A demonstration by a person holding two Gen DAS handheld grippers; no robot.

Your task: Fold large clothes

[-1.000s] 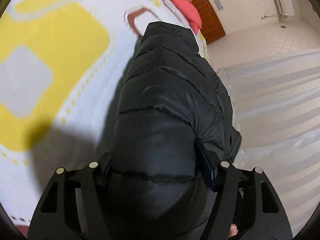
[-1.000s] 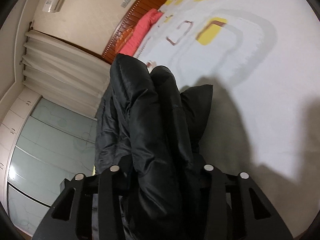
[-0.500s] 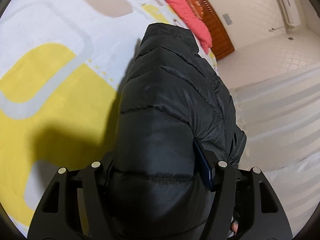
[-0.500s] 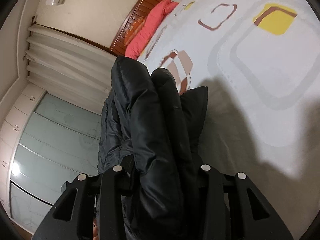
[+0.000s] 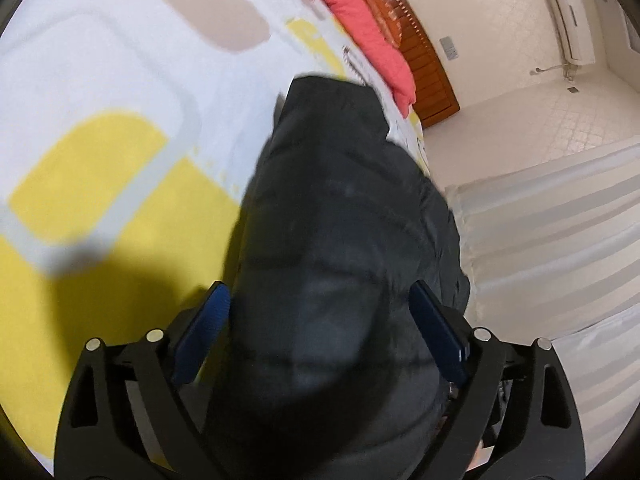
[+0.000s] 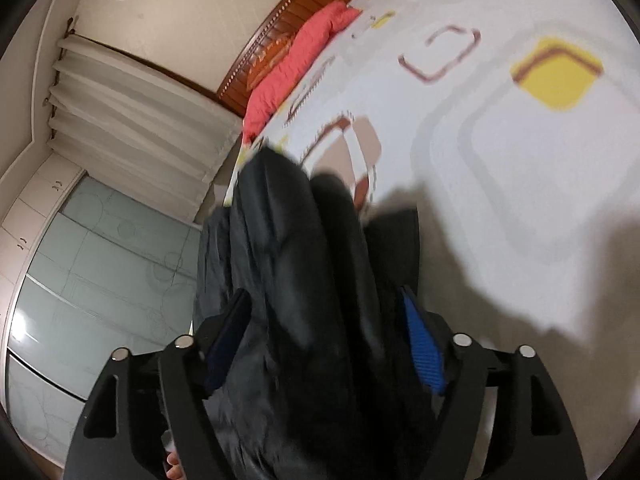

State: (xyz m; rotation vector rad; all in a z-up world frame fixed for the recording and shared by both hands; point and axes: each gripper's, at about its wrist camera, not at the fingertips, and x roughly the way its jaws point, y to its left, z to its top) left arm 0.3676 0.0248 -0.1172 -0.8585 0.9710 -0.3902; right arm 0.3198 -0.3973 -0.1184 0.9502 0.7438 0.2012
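Two pairs of tongs, one in each of a person's hands, have a black puffer jacket between their fingers above a bed.

Left wrist view: the left tongs [image 5: 320, 336] stand wide. Their jaws have just been opening, and the blue pads [image 5: 202, 334] now sit clear of the fabric on the left side and close beside it on the right. The black puffer jacket [image 5: 340, 240] fills the gap between them as a thick, blurred, quilted roll, and stretches away toward the far edge of the bed [image 5: 100, 100]. The bed is covered in white with yellow, grey and brown shapes. A red pillow [image 5: 360, 28] lies against a wooden headboard [image 5: 424, 56] at the far end, and pale curtains [image 5: 560, 220] hang on the right.

Right wrist view: the right tongs [image 6: 324, 340] are also spread. Their jaws have just been opening too, and both blue pads [image 6: 424, 348] show beside the jacket [image 6: 304, 280], not pressing into it. The bundle looks like several doubled layers, sitting near the bed's left edge [image 6: 500, 160], with a glass-fronted wardrobe [image 6: 100, 280] beyond.

Judging by this, the step in hand is the release: the doubled jacket is being let go onto the bed. Whether it rests fully on the cover cannot be told. The next move probably calls for drawing both tongs straight back without snagging the puffy fabric, then taking a fresh grip on an edge for the next fold, since the springy filling may let the layers slump open.
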